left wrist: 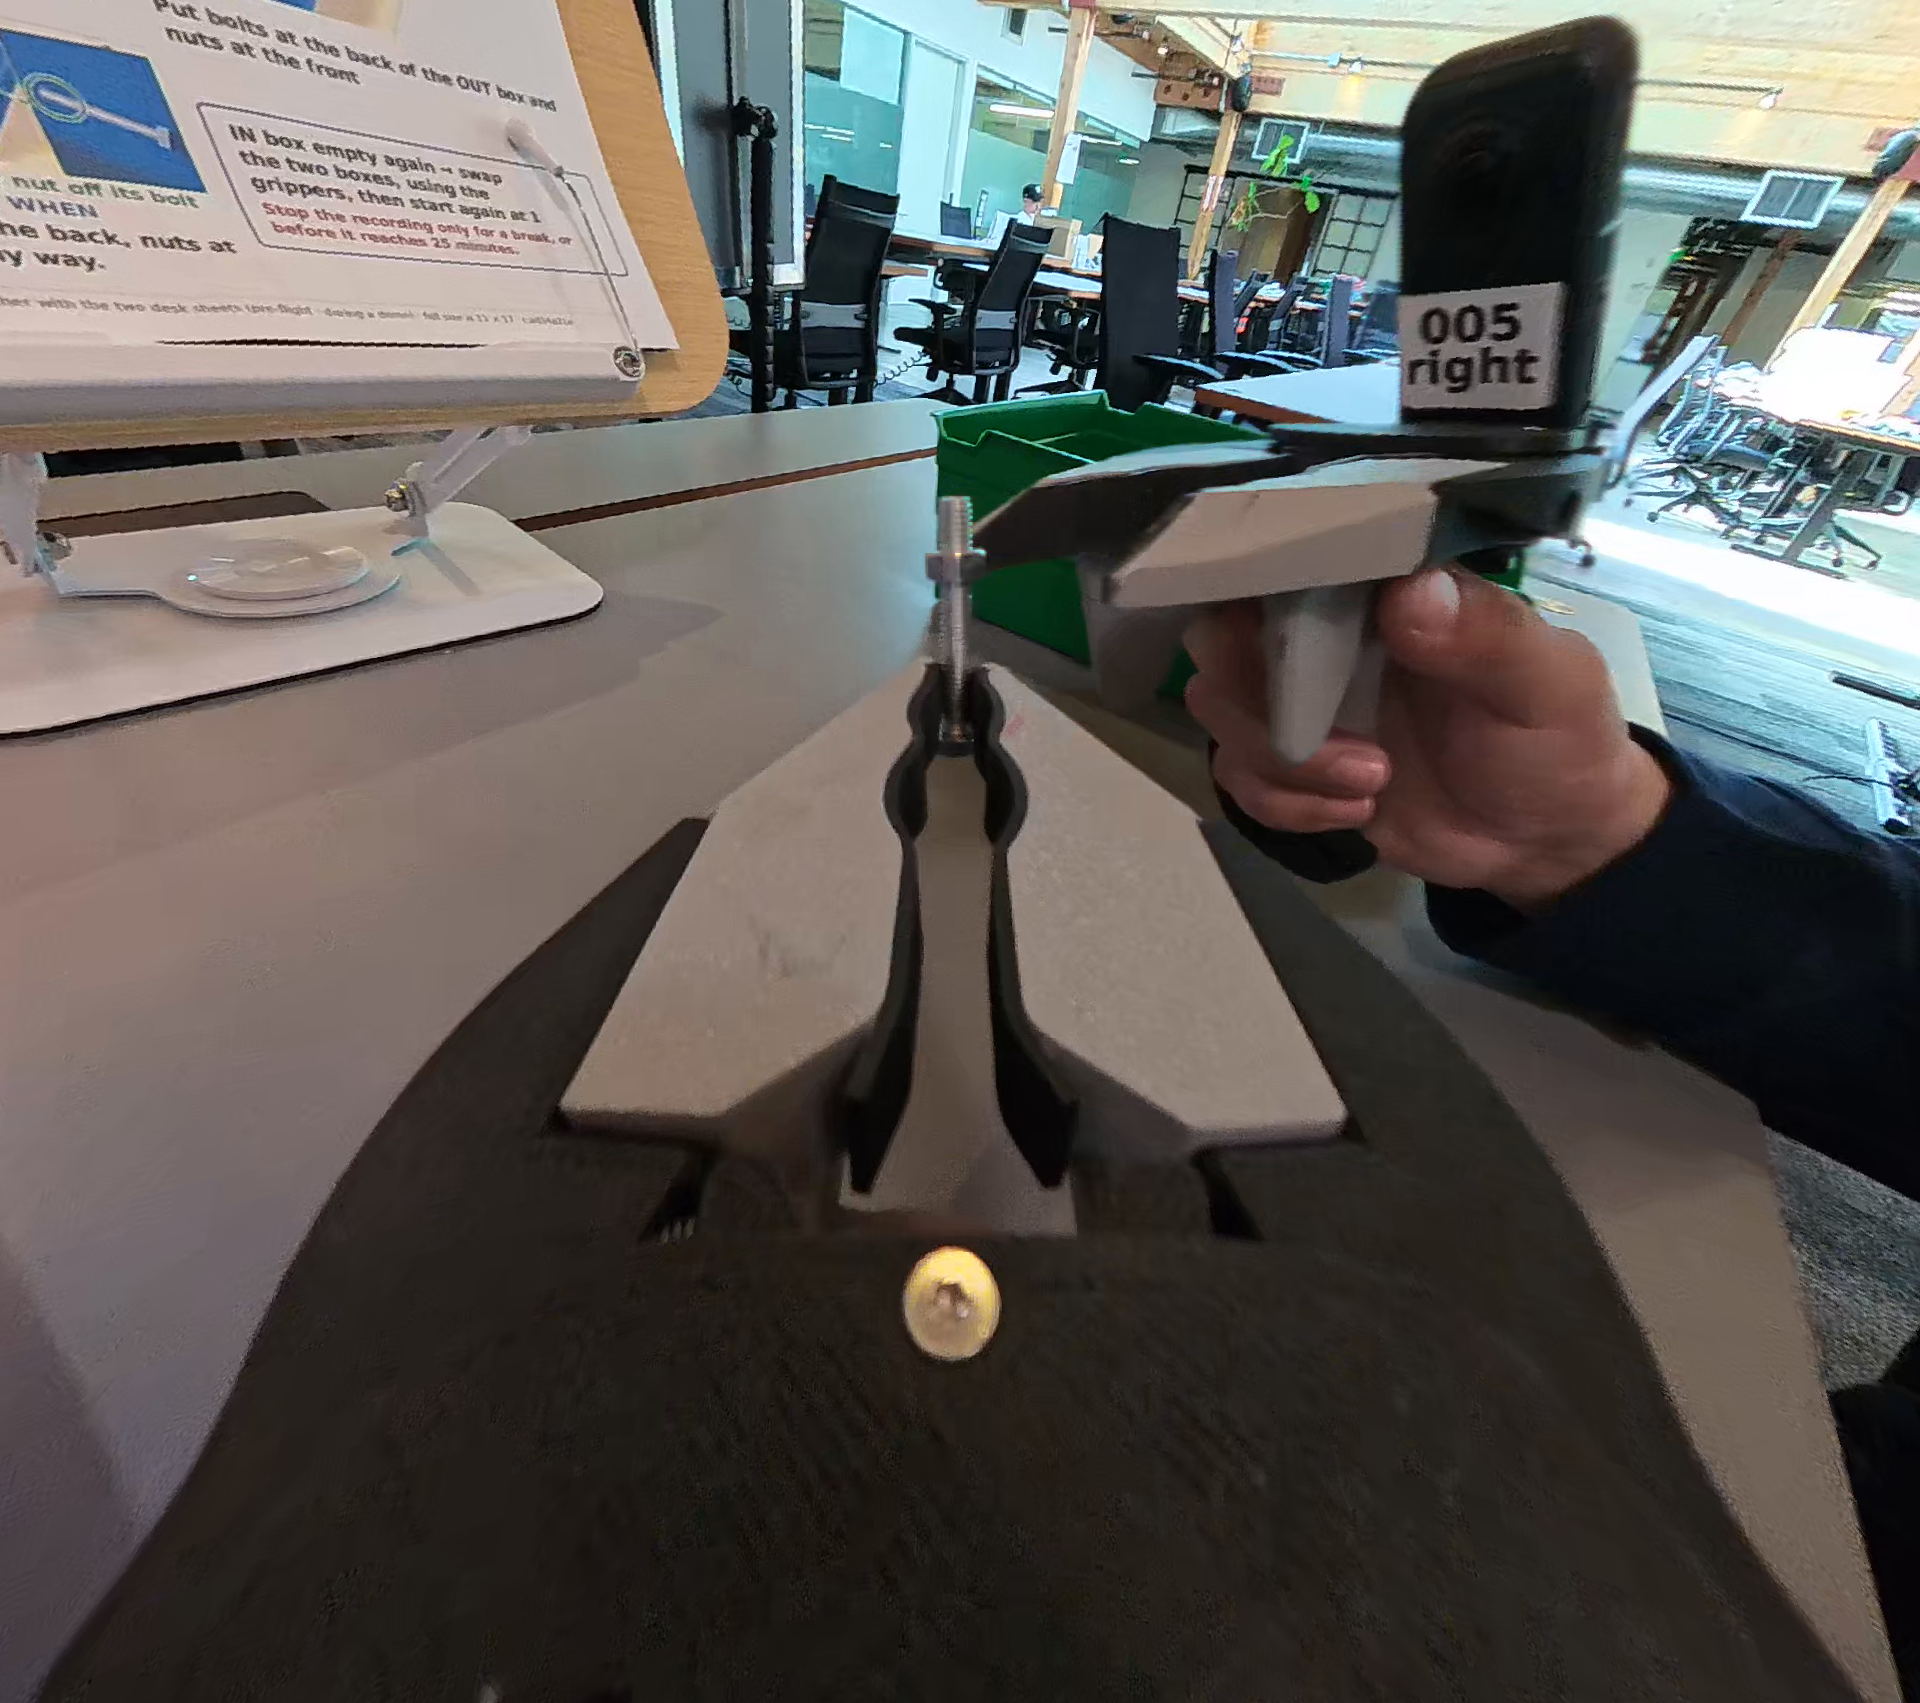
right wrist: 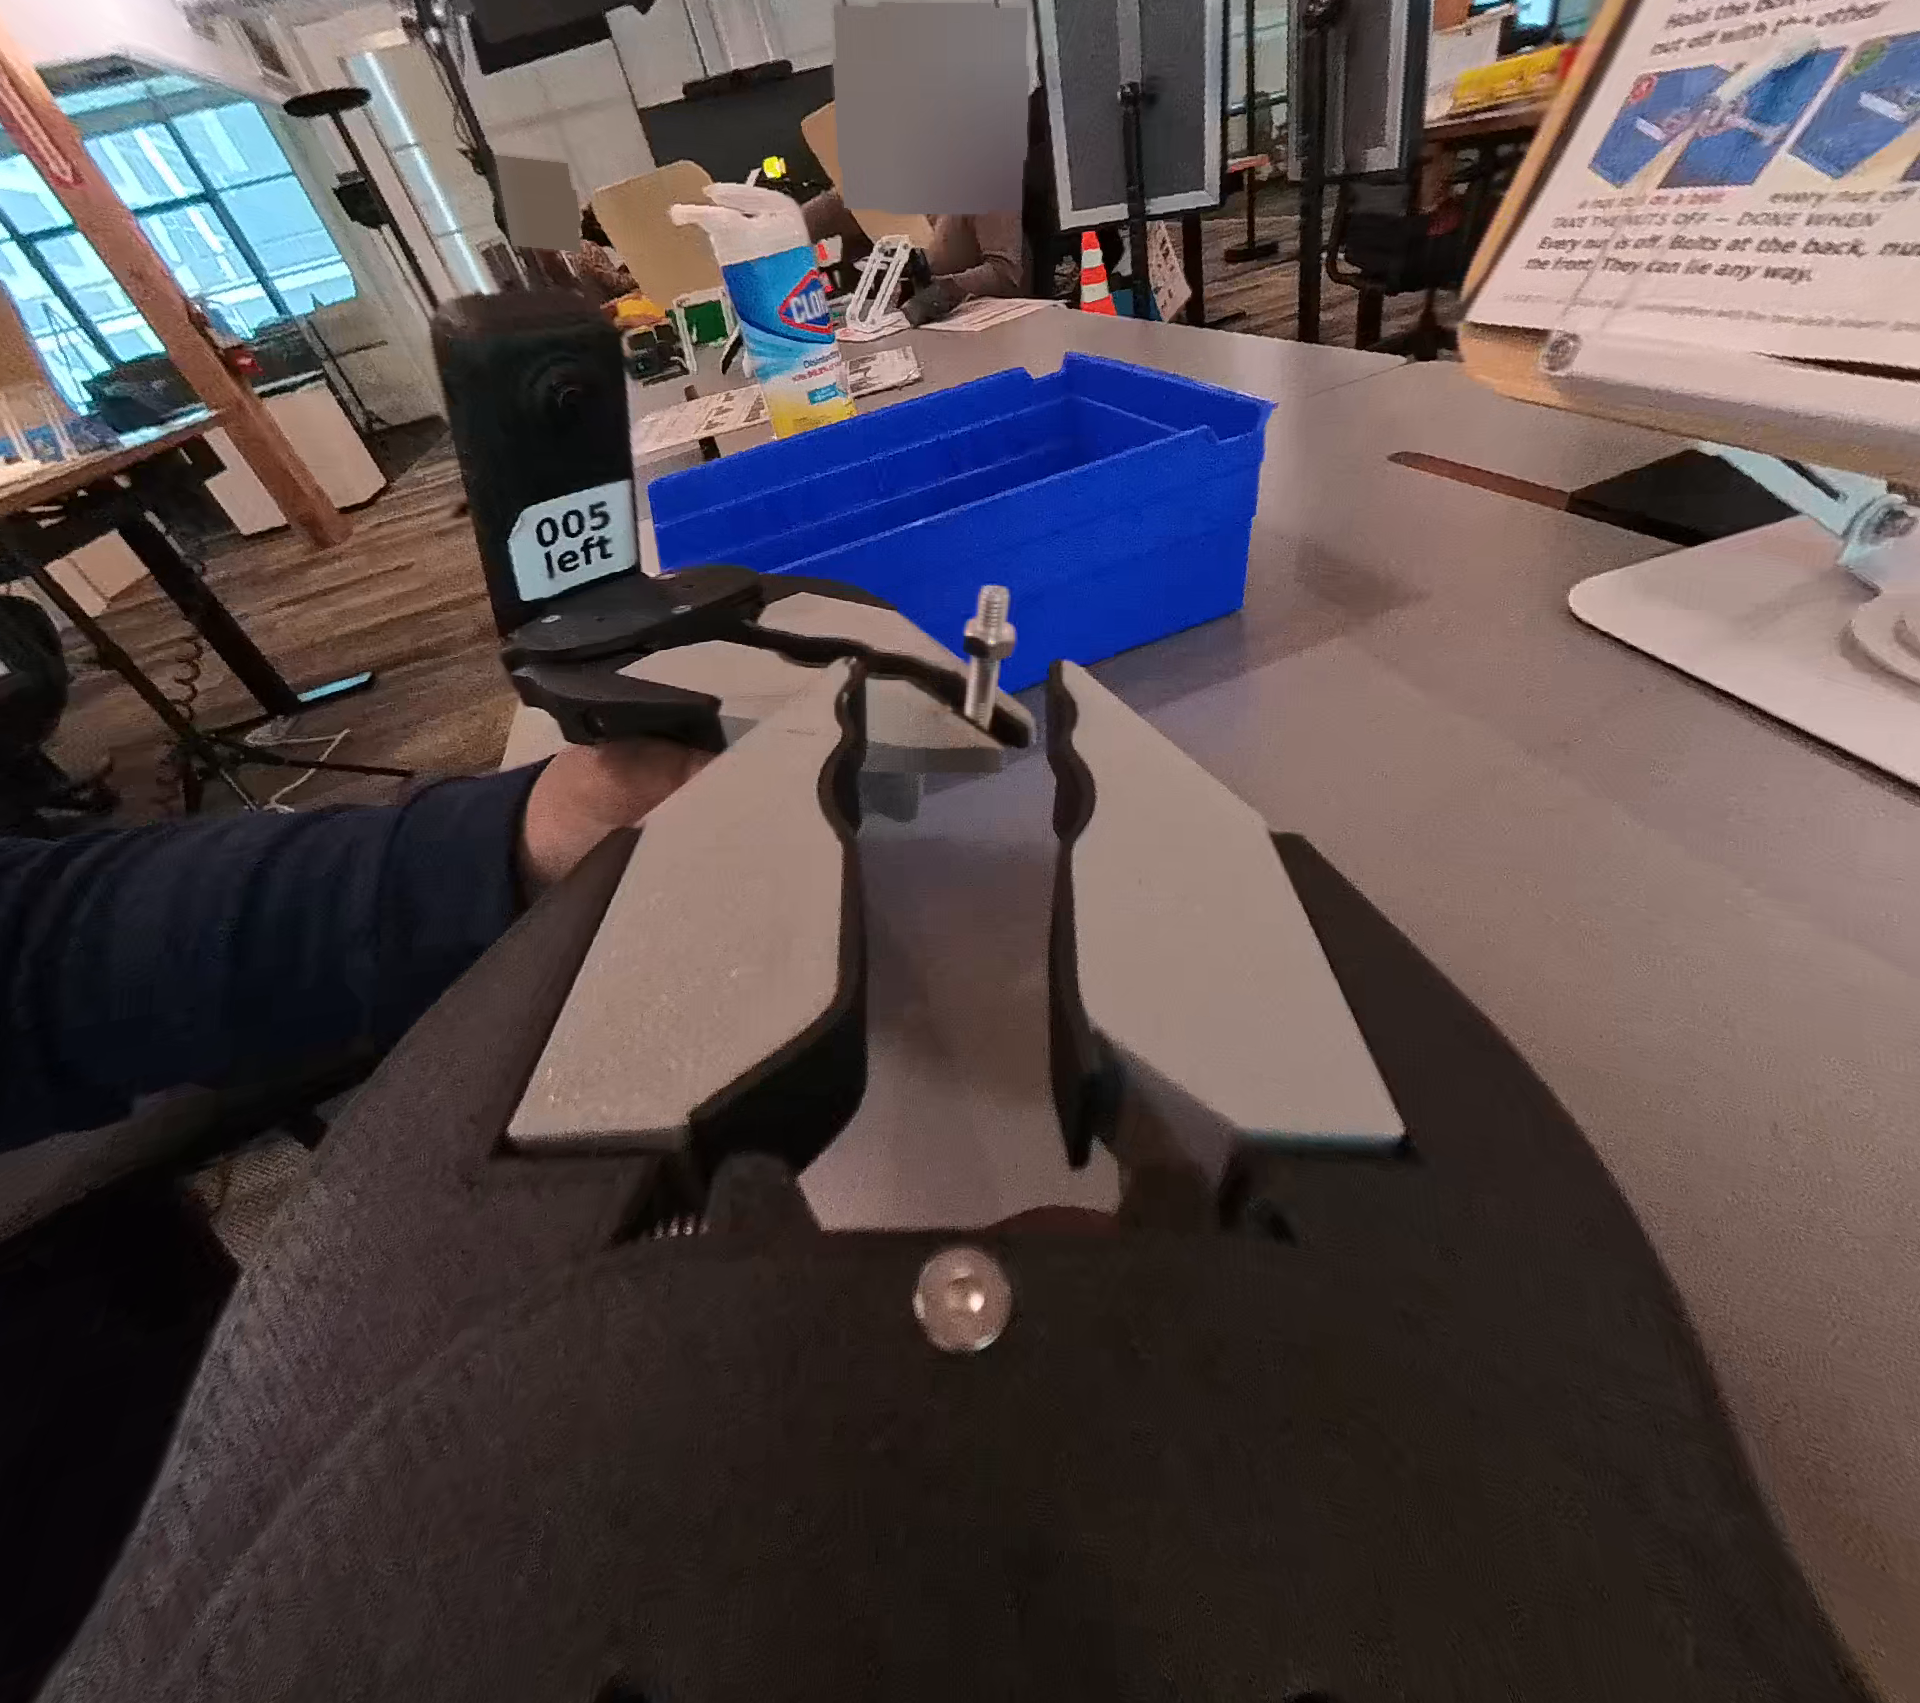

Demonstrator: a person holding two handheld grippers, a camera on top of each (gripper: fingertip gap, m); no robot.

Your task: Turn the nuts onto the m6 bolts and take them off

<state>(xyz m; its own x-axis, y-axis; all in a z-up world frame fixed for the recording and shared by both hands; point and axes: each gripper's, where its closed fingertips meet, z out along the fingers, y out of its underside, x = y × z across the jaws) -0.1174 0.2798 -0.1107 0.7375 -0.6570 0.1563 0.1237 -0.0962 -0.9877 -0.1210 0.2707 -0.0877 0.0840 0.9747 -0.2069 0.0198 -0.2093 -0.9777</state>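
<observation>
Left gripper (left wrist: 954, 718) fingers clamp the upright silver bolt (left wrist: 954, 604), nut (left wrist: 952, 570) near its top; right gripper (right wrist: 956, 708) fingers parted, empty.

The left hand-held gripper (left wrist: 954, 697) is clamped tight, while the right hand-held gripper (right wrist: 951, 718) gapes apart.

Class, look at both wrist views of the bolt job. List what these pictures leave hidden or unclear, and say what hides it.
- Bolt head: left wrist view, buried between the left gripper fingers.
- Green bin contents: left wrist view, blocked by the right gripper.
- Blue bin floor: right wrist view, hidden behind its near wall.
- Nut direction, going on or off: a still picture cannot tell.
</observation>
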